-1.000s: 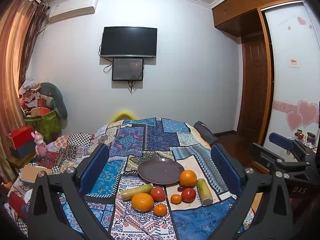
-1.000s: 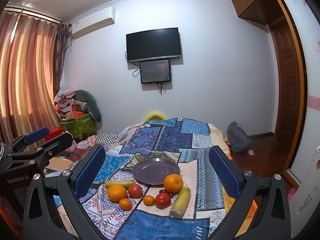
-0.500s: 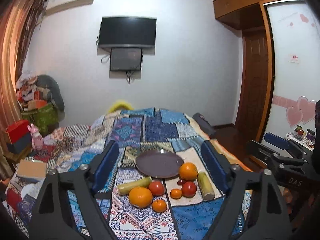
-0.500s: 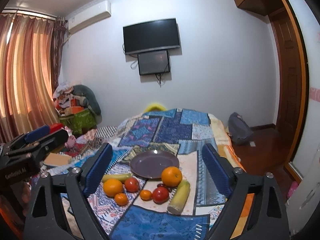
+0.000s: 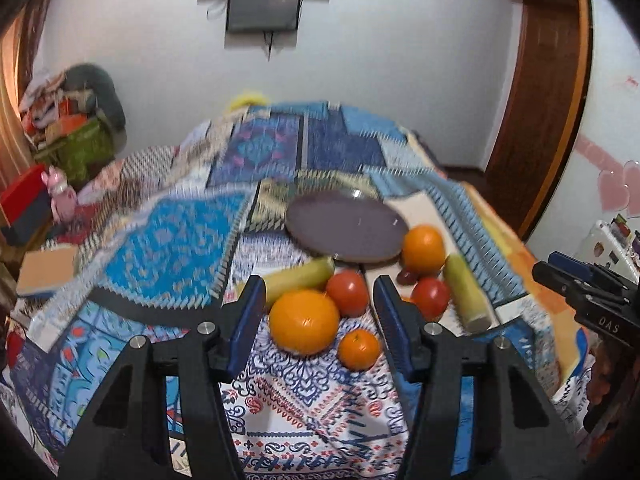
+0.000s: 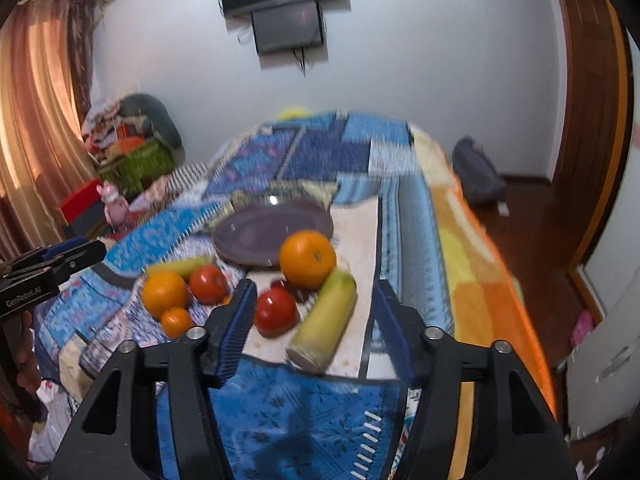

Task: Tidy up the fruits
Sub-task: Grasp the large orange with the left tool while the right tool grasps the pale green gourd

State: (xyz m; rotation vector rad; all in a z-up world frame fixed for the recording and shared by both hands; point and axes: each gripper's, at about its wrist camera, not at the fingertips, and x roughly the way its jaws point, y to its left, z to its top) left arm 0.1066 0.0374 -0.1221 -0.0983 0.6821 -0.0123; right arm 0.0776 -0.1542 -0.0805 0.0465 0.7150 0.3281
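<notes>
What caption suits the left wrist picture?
Left tongs, open and empty, approach a large orange among fruit beside an empty purple plate on a patchwork cloth.

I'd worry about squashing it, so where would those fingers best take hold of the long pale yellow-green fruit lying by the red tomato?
Probably across the middle of the long pale yellow-green fruit, coming down from above with one finger on each long side. It lies flat on the patchwork cloth, its right side free; the round red tomato sits close on its left, so the left finger has little room.
</notes>
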